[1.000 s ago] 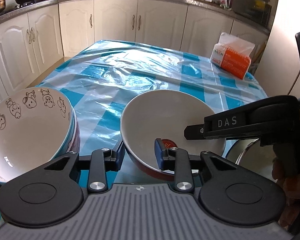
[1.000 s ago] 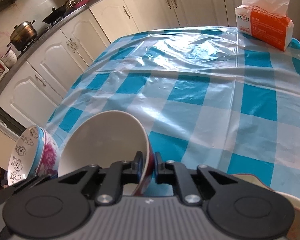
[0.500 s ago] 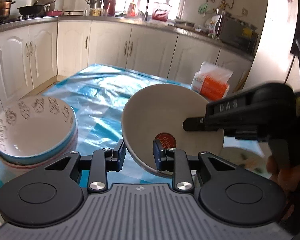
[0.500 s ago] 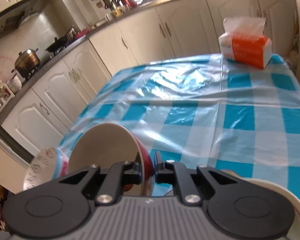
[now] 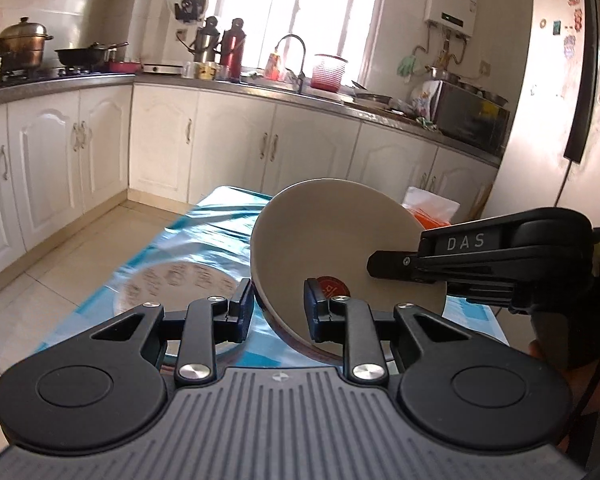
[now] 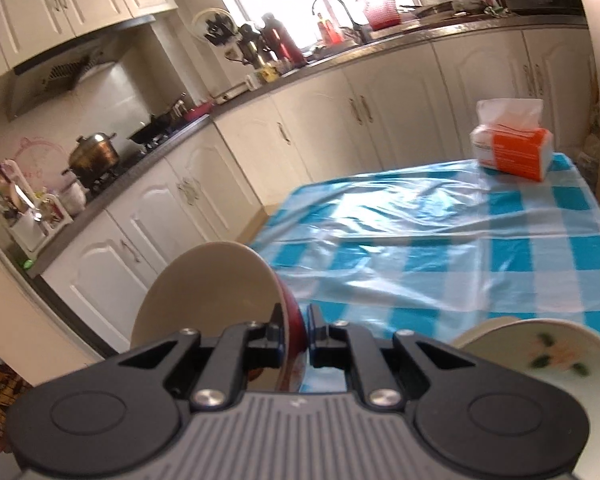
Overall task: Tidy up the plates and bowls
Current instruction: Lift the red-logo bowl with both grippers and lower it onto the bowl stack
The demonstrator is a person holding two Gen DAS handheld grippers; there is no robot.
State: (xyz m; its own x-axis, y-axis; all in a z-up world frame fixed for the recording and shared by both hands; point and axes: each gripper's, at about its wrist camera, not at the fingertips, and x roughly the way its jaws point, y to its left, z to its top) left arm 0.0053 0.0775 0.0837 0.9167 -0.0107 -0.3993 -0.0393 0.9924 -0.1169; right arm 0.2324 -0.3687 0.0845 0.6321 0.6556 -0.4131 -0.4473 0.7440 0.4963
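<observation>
Risk: slip | right hand-held gripper [image 6: 294, 330] pinches tilted bowl [image 6: 220, 296] by rim only | left hand-held gripper [image 5: 278, 308] spread, bowl rim between jaws untouched | stacked bowls [image 5: 180, 284] at 9 o'clock could chip if it drops.

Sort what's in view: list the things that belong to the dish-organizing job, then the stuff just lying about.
Job:
red-sided bowl, clamped in right gripper
cartoon-print bowl on the table
flower-print bowl
left gripper, open

Lying about:
tissue pack
checked tablecloth
steel pot

Motion-blurred patterned bowl [image 5: 180, 284] partly behind the left gripper [image 5: 278, 308], perhaps stacked; flowered dish [image 6: 548, 354] cropped at frame edge.
</observation>
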